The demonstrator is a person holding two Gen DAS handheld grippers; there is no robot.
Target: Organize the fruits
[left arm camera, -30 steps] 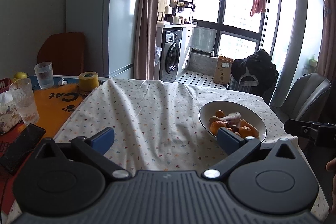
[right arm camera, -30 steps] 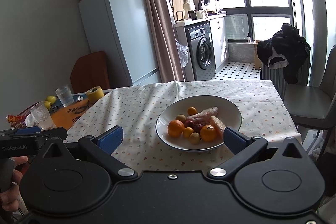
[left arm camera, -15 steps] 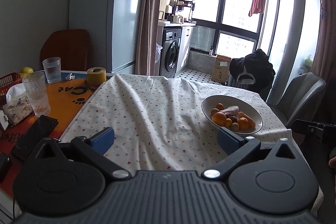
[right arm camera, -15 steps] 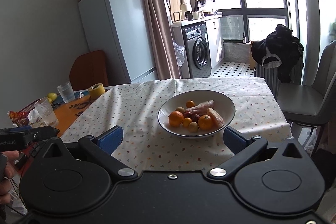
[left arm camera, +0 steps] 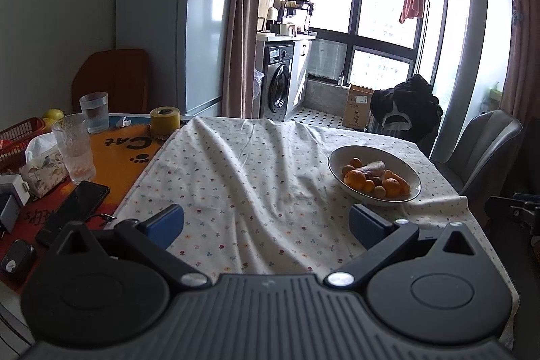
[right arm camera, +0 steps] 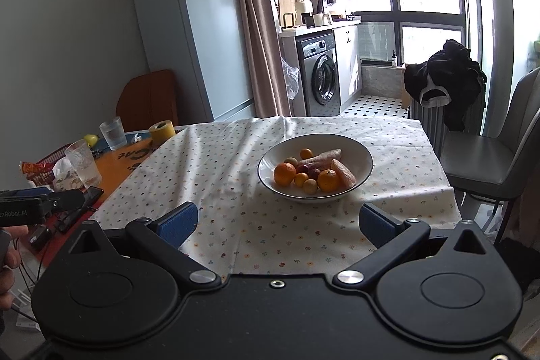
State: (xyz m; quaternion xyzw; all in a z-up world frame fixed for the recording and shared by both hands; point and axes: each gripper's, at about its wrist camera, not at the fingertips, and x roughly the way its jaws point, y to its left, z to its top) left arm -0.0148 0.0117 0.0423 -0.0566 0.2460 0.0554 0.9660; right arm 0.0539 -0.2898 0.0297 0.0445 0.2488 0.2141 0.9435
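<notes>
With both the left gripper [left arm camera: 266,221] and right gripper [right arm camera: 278,223] empty, jaws apart, the fruit bowl [right arm camera: 366,162] sits ahead of the right jaws on the bench, so approach from above and pinch one orange [right arm camera: 284,173] gently.

Daylight floods in from big windows [left arm camera: 384,9] at far end, panes blown out to white glare. Wall nearest camera sits dim and grey. Soft shadows in tablecloth [right arm camera: 236,177] folds, sun patches across it. Fisheye bends fridge [right arm camera: 199,39] and curtains, corners vignette black. Focus sharp, no motion blur.
</notes>
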